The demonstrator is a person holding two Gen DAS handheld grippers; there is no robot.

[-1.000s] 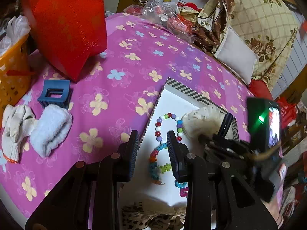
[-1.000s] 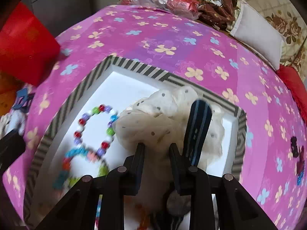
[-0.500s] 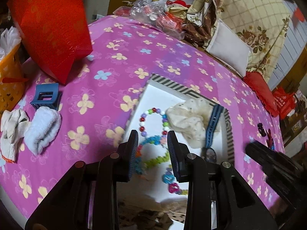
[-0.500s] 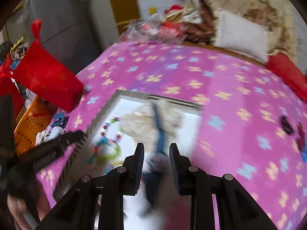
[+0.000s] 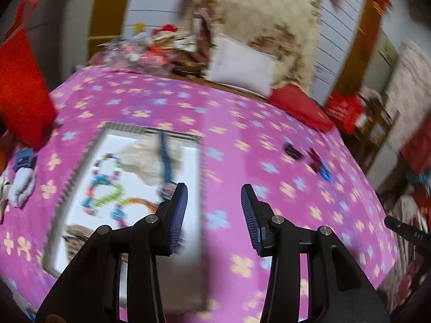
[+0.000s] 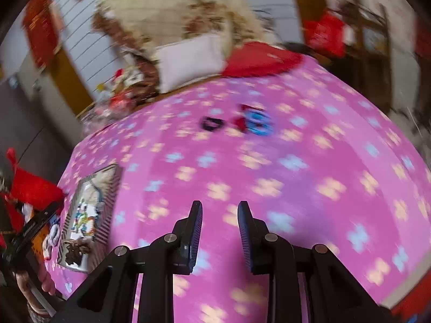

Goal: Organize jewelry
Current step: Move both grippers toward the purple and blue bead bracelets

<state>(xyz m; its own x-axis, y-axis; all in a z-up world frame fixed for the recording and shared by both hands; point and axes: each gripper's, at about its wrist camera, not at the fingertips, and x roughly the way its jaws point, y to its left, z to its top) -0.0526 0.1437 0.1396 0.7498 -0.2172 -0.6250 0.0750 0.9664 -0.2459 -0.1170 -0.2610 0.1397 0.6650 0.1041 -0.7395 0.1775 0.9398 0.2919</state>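
Observation:
A white tray with a striped rim (image 5: 126, 127) lies on the pink flowered cloth at the left. It holds coloured bead bracelets (image 5: 107, 188), a cream scrunchie (image 5: 140, 158) and a blue strap (image 5: 165, 158). My left gripper (image 5: 214, 207) hovers just right of the tray, its jaws opening with nothing between them. On the cloth farther right lie a small black piece (image 6: 211, 123), a red one (image 6: 242, 118) and a blue one (image 6: 260, 125). My right gripper (image 6: 219, 215) is over bare cloth short of them, open by a narrow gap and holding nothing. Both views are blurred.
A red bag (image 5: 21, 94) stands at the tray's far left, with white cloth bundles (image 5: 21, 185) below it. A white pillow (image 5: 242, 72), a red cushion (image 5: 301, 107) and a heap of plastic packets (image 5: 140, 51) line the cloth's far edge.
Both grippers swung right, away from the tray. The left jaws widened. The right wrist view now shows the loose pieces on the cloth, with the tray small at its left.

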